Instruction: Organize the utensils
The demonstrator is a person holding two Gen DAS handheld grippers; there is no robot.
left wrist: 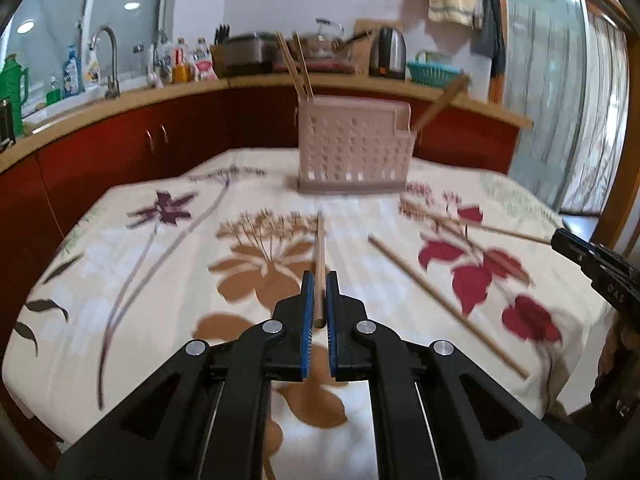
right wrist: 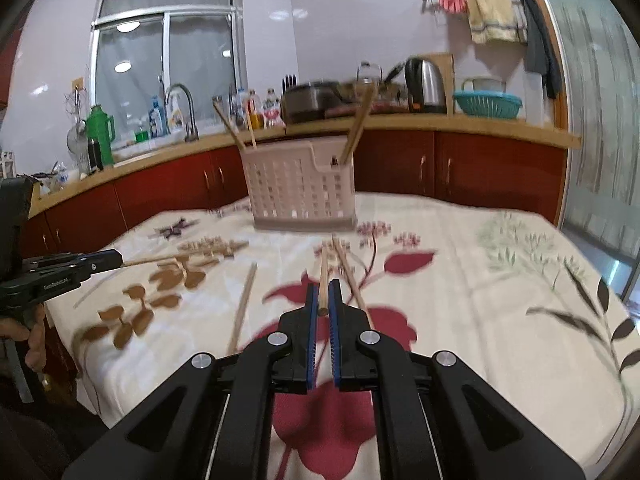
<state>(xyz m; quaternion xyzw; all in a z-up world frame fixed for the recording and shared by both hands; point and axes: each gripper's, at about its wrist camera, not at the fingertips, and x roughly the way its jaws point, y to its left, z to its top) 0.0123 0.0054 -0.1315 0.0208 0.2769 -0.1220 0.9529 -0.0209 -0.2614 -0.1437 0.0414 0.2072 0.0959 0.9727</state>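
a: chopsticks everywhere in this kitchen, on a table under a floral tablecloth (left wrist: pixel 168 264). what are the tools doing?

b: the left gripper (left wrist: pixel 319 280) is pinching 1 wooden chopstick (left wrist: pixel 319 248) between its blue pads, gripped near the chopstick's near end, the rest pointing away toward the far side. the right gripper (right wrist: pixel 324 290) is clamped the same way on another chopstick (right wrist: pixel 323 276), its blunt end just showing between the pads.

a: and the holder?

b: the pale pink perforated utensil basket (left wrist: pixel 354 148) stands upright at the far middle of the table, in front of the red cabinets. 2 chopsticks (left wrist: pixel 298 66) lean out of its left compartment, and a thicker wooden handle (left wrist: pixel 440 104) leans out of a smaller compartment on its right.

a: what is still on the cloth?

b: in the left wrist view, 1 loose chopstick (left wrist: pixel 444 304) lies diagonally to the right of the left gripper, apart from it. in the right wrist view, another lying chopstick (right wrist: pixel 352 276) runs just beside the held one, on its right; blur hides whether they touch.

a: can each tool see the other?

b: yes. the right gripper enters the left wrist view at the right edge, its chopstick reaching left over the cloth. the left gripper appears at the left edge of the right wrist view, with a hand (right wrist: pixel 32 340) below it.
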